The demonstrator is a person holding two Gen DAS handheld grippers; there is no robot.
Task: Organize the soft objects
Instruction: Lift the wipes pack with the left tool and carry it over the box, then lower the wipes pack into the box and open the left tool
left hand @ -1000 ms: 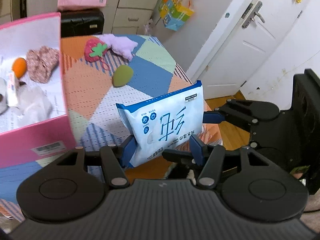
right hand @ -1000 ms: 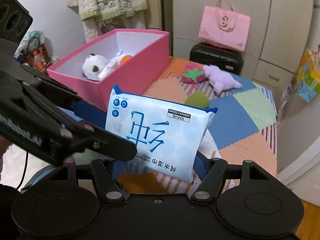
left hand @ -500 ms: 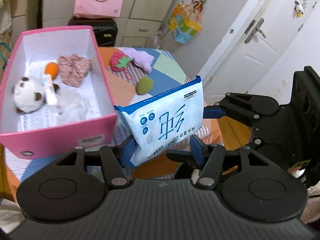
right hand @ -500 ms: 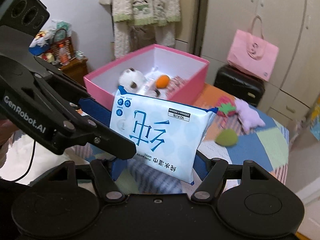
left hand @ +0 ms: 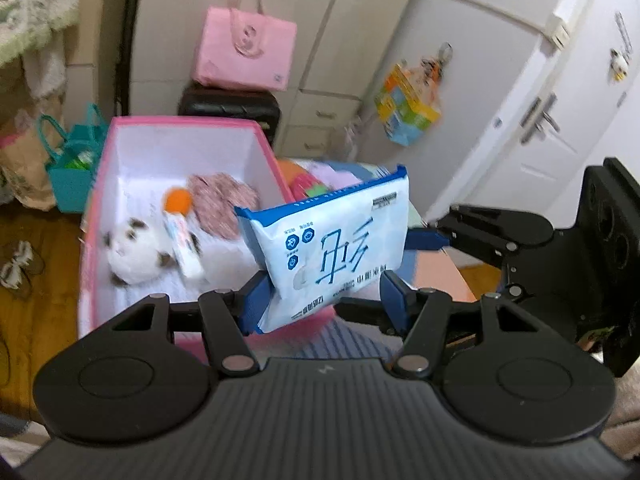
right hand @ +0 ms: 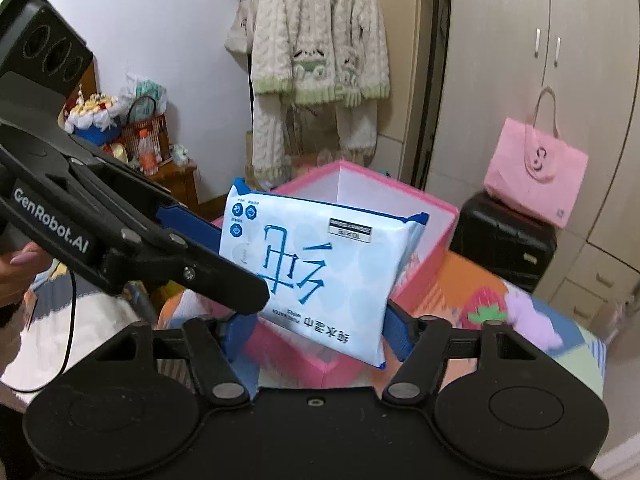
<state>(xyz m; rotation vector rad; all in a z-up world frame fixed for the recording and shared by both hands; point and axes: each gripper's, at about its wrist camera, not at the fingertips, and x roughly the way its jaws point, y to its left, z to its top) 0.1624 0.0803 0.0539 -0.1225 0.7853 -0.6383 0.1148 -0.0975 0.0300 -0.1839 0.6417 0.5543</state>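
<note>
The white-and-blue soft plastic pack of wet wipes [left hand: 332, 244] is up in the air, gripped from both sides. The left hand-held gripper [left hand: 326, 300] has its blue pads clamped on the pack's lower end, one pad on each edge. The right hand-held gripper [right hand: 316, 330] comes in from the other side; its jaws have just been closing, and they now pinch the same pack [right hand: 320, 272] between them at its lower edge.

In the left wrist view the right tool reaches in from the right, with a blue finger against the pack's right end. In the right wrist view the left tool crosses from the left, its black arm overlapping the pack's lower left corner.

Just beyond the left hand-held gripper, to the left of the pack, sits the open pink cardboard box with white inside [left hand: 132, 136]. In it lie a white-and-brown plush toy [left hand: 136, 252], a small white tube [left hand: 186, 248], an orange ball [left hand: 179, 200] and a pink speckled knitted piece [left hand: 224, 204].

Beyond the right hand-held gripper, to its right, a red strawberry plush [right hand: 482, 304] and a lilac plush [right hand: 532, 320] rest on the patchwork-covered worktop [right hand: 448, 280], blurred. Farther back, a pink tote bag [right hand: 536, 172] sits on a black suitcase [right hand: 504, 236].
</note>
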